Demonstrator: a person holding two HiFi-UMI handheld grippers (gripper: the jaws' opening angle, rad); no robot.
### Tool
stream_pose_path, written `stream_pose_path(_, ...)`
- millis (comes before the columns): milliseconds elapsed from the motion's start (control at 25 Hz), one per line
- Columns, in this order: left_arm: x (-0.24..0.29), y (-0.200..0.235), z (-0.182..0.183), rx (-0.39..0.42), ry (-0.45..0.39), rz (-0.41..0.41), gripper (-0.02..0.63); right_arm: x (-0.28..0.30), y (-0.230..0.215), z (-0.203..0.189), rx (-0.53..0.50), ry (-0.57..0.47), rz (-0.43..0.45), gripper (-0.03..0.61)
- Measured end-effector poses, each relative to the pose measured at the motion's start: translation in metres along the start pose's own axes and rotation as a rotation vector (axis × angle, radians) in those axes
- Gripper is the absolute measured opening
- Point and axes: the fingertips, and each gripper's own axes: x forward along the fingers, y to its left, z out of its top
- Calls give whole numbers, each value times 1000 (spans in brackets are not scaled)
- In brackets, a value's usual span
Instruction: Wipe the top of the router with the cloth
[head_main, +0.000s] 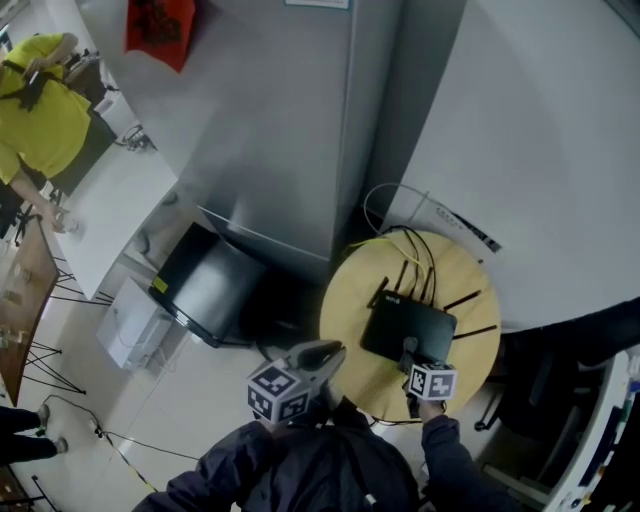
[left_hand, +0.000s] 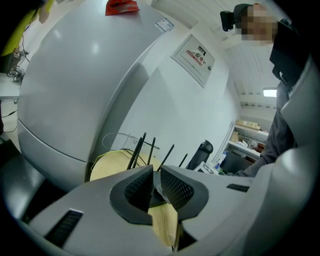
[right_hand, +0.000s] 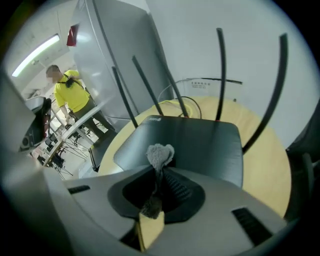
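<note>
- Right gripper view: the right gripper (right_hand: 160, 176) is clenched on the cloth (right_hand: 160, 155). The cloth is grey and fluffy, and a tuft of it sticks out past the ribbed dark pads.
- The tuft sits over the near edge of the router (right_hand: 200, 145). The router is a flat, matte black slab with rounded corners, and thin black rod antennas (right_hand: 221, 75) rise from its far and side edges.
- Head view: the router (head_main: 408, 330) lies on a round table (head_main: 350, 300) of pale wood grain, towards the person's side. Its long axis runs left to right, tilted slightly down to the right, and the antenna edge faces away from the person.
- Left gripper view: the left gripper (left_hand: 156, 182) has its mesh-textured pads a narrow gap apart with nothing between them. It is held off the table's left edge.
- Surroundings: a white cable (head_main: 365, 210) loops behind the table. A tall grey metal cabinet (head_main: 290, 130) stands to the left, with a dark flat panel (head_main: 205, 290) at its foot. A person in a yellow shirt (head_main: 40, 115) stands at a far white bench.
</note>
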Motion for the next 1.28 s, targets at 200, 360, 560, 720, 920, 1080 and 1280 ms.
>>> stream_pose_path(200,1,-3,-1,5,7,1,31,-22,-48,-17,36,-1,-47,67)
stream_pose_path(360,-1,-5,-4,4,13,5,31,-34,-77,-27,67,-1,-80,67)
stream_pose_path(560,-2,-6,-6,7,20,6,31,-41,-90,-31,102,-13,-105,67)
stream_pose_path(720,-2,-10,-7,8,23,1,31,-42,-63,-20,87,-70,-66,67)
stream_pose_path(920,-4,-12,-5,13,22,6,31,-27,24,-10,-42,-105,94,67)
stream_pose_path(1080,-7,-13,-6,14,21,18,31,-3,88,-15,-90,-70,209,67)
stream_pose_path(1280,-12,-15,-10,15,30,32,31,31,129,-31,-58,9,254,67)
